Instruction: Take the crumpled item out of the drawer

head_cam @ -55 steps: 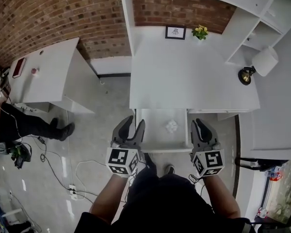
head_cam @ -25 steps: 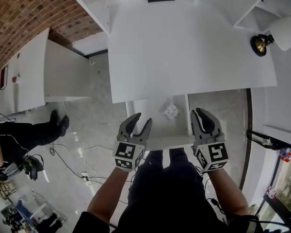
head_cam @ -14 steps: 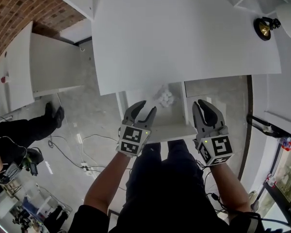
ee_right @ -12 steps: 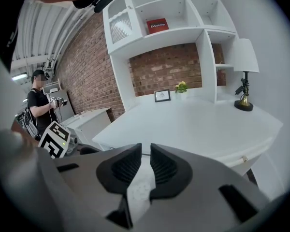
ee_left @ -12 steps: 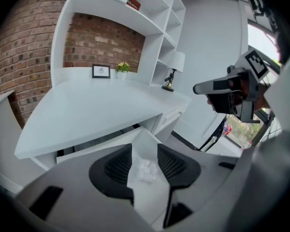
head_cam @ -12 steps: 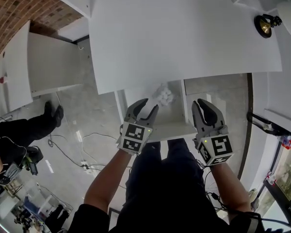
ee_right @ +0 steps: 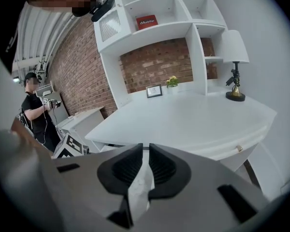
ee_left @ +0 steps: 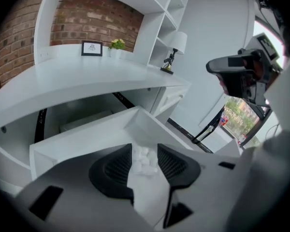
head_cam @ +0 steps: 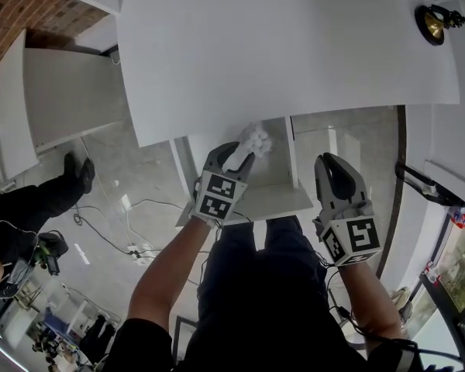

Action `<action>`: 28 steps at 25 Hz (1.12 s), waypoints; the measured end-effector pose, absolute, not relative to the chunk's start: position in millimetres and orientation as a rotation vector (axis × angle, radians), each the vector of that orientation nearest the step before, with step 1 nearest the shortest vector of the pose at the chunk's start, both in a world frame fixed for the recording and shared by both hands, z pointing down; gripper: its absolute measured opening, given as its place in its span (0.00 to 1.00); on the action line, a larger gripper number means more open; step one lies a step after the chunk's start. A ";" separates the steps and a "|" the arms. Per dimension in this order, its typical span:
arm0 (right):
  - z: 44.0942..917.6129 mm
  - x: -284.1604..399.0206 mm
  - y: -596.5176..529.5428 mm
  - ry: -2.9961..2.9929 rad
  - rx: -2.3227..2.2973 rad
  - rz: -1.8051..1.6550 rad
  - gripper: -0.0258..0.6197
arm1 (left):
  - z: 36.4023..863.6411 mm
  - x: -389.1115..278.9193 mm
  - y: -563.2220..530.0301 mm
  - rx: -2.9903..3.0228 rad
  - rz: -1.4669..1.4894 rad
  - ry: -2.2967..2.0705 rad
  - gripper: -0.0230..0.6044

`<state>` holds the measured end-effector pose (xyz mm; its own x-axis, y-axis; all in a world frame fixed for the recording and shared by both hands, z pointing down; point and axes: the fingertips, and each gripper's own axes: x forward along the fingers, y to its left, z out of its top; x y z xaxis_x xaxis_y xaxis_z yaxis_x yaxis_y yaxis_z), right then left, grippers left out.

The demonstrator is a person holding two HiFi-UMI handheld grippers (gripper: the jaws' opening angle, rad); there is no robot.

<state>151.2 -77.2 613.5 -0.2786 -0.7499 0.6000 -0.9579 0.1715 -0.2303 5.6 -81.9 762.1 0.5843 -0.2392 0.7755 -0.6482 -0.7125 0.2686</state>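
Arms reach forward and down from the person's body, both bare at the forearm. The left arm point(head_cam: 167, 266) stretches farther, slanting up and to the right across the head view. It carries the left gripper point(head_cam: 239, 151) over the front edge of the open drawer point(head_cam: 273, 184), nose tipped steeply down into it. Its jaws stand apart. The crumpled paper ball point(head_cam: 256, 139) lies on the drawer floor at their tips, far back where the drawer runs under the desk point(head_cam: 279, 45). In the left gripper view the white lumps of the ball fill the gap between the two black ribbed pads point(ee_left: 117, 168); no squeeze on the paper shows.

The right arm point(head_cam: 366, 297) is bent closer to the body. It holds the right gripper point(head_cam: 332, 163) outside the drawer, just beside its right wall and off the front corner, pointing forward and somewhat down. Its jaws have just been closing and are nearly together, with only a thin slit between the pads and nothing in it. Its marker cube faces up toward the head camera.

The drawer is pulled out above the person's legs point(head_cam: 252, 258). A lamp point(head_cam: 436, 22) stands at the far right corner of the desk.
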 end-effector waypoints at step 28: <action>658.0 152.6 -68.6 -2.068 1.530 0.962 0.09 | 877.0 18.3 -70.1 2.161 1.344 -0.594 0.14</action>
